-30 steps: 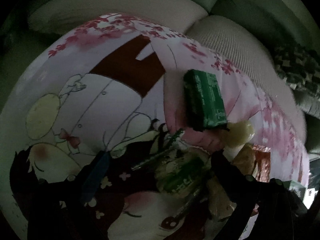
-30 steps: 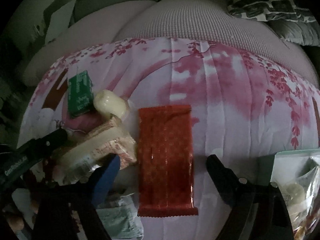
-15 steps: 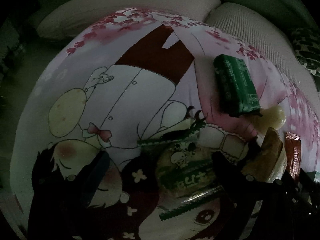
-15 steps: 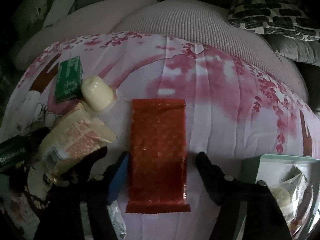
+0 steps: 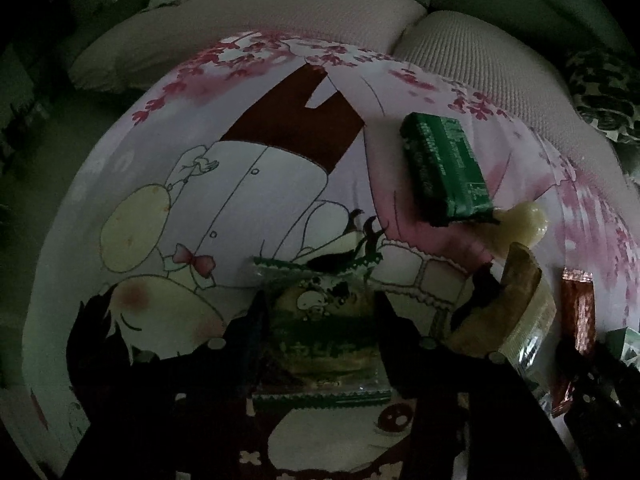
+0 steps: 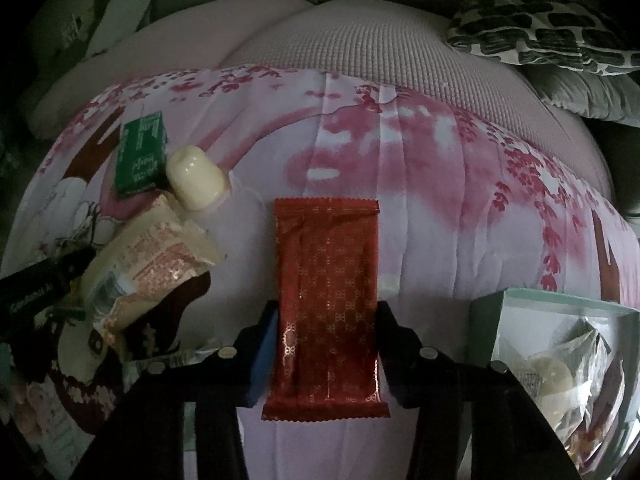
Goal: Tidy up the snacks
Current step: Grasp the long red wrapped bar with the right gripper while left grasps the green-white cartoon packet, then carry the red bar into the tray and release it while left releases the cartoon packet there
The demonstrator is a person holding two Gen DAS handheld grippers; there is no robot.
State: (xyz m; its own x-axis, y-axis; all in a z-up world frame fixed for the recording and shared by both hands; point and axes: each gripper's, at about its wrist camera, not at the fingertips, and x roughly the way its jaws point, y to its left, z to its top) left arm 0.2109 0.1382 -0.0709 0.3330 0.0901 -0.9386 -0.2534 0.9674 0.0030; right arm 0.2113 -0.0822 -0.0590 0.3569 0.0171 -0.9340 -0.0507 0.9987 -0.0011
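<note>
The red foil packet (image 6: 326, 308) lies flat on the pink blossom-print cloth (image 6: 440, 184), and the right gripper (image 6: 326, 328) straddles its near half, both fingers pressed against the long edges, so it is closed on the packet. To the right of the red packet, at the cloth's near edge, stands a pale green box (image 6: 486, 328) with a clear front; inside it lie crinkled transparent wrappers and a round cream-coloured sweet, the rest too dim to make out. Left of the red packet sits a torn-open beige wrapper (image 6: 160, 256), and beyond that a cream jelly cup (image 6: 196, 178) touching a green box-shaped pack (image 6: 140, 152). Further left still, the left gripper (image 5: 320, 320) is clamped on a green-edged cookie packet (image 5: 320, 320) with a cartoon face, its fingers tight on the two sides; the packet rests on the cloth's cartoon print. Grey cushions (image 6: 360, 48) rise behind the cloth.
</note>
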